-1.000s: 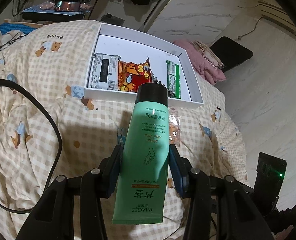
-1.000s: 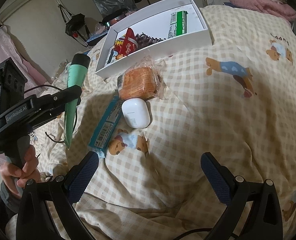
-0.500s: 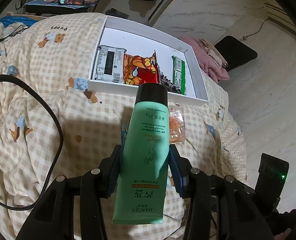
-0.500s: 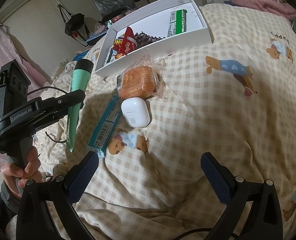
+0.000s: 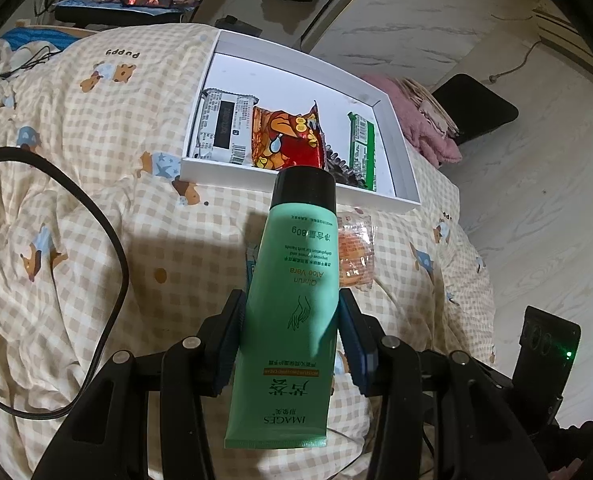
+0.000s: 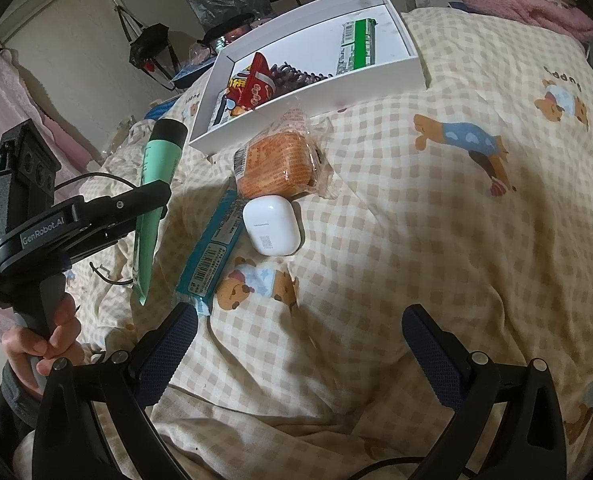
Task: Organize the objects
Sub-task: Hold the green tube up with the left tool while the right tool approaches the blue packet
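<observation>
Gripping a green hand-cream tube (image 5: 292, 304), the left gripper (image 5: 292, 332) has both blue pads pressed on the tube's mid-body, black cap pointing fwd toward the white box (image 5: 404, 184), crimped end hanging back toward the camera. Tube is up off the bedding, above the checked bear-print quilt (image 5: 76, 184), short of the box's near wall. In the right wrist view the same tube (image 6: 156, 184) slants cap-up at far left, w/ a hand (image 6: 40, 344) round the gripper handle below it.

L to R inside the box: grey-white snack pack (image 5: 222, 124) in the near-left corner, red/orange chip bag (image 5: 288, 140) beside it, a dark crinkly wrapper (image 5: 344, 168) against the near wall, green bar (image 5: 362, 148) along the right wall. Far part of the box floor is bare.

On the quilt, just outside the box's near wall: blue bar pack (image 6: 212, 248) lying lengthwise, orange snack in clear wrap (image 6: 276, 164) nearest the box, white earbud case (image 6: 270, 224) touching the orange pack's near edge and just beside the blue bar.

Right gripper (image 6: 298, 346): jaws spread wide, nothing between them, over bare quilt on the near side of the earbud case. Black cable (image 5: 108, 248) loops across the quilt at left.
</observation>
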`<state>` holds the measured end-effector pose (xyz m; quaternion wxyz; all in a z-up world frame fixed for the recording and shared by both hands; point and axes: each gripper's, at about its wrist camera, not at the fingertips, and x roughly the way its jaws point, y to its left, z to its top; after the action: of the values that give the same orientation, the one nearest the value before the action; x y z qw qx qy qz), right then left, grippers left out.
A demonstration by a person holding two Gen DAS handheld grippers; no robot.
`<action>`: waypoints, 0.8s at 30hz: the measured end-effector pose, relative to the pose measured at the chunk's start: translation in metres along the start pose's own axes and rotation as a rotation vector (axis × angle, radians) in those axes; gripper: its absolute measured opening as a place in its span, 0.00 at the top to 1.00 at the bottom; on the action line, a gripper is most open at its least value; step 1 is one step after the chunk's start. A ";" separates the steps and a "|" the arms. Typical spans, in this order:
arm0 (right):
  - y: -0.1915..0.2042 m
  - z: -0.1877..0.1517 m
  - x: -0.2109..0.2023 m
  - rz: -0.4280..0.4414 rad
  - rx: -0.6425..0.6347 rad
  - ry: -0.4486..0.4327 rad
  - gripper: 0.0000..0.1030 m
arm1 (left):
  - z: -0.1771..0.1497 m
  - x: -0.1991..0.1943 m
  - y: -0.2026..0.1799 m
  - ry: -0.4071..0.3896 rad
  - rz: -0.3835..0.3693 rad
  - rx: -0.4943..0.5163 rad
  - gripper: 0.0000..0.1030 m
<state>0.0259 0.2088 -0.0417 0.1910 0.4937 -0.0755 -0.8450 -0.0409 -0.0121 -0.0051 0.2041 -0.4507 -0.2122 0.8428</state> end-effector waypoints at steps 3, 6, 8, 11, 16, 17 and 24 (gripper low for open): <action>0.002 0.000 0.000 -0.002 -0.008 0.002 0.00 | 0.000 -0.001 0.002 -0.002 -0.001 -0.008 0.52; 0.004 0.002 0.000 0.002 -0.018 0.008 0.00 | 0.000 -0.001 0.003 -0.002 0.003 -0.017 0.52; 0.005 0.004 0.002 0.006 -0.023 0.017 0.00 | 0.001 -0.002 0.004 -0.005 0.005 -0.021 0.52; 0.005 0.010 0.005 0.019 -0.019 0.037 0.00 | 0.002 -0.005 0.005 -0.019 0.006 -0.029 0.52; 0.009 0.028 0.013 0.054 -0.030 0.080 0.00 | 0.003 -0.007 0.013 -0.033 0.004 -0.066 0.52; 0.012 0.031 0.015 0.051 -0.048 0.084 0.00 | 0.003 -0.008 0.014 -0.034 0.004 -0.075 0.52; 0.035 0.045 0.033 0.061 -0.156 0.120 0.00 | 0.003 -0.006 0.022 -0.031 0.000 -0.111 0.52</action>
<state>-0.0184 0.1611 -0.0344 0.2586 0.5244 -0.0130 -0.8111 -0.0437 -0.0341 -0.0116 0.1755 -0.4482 -0.2616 0.8366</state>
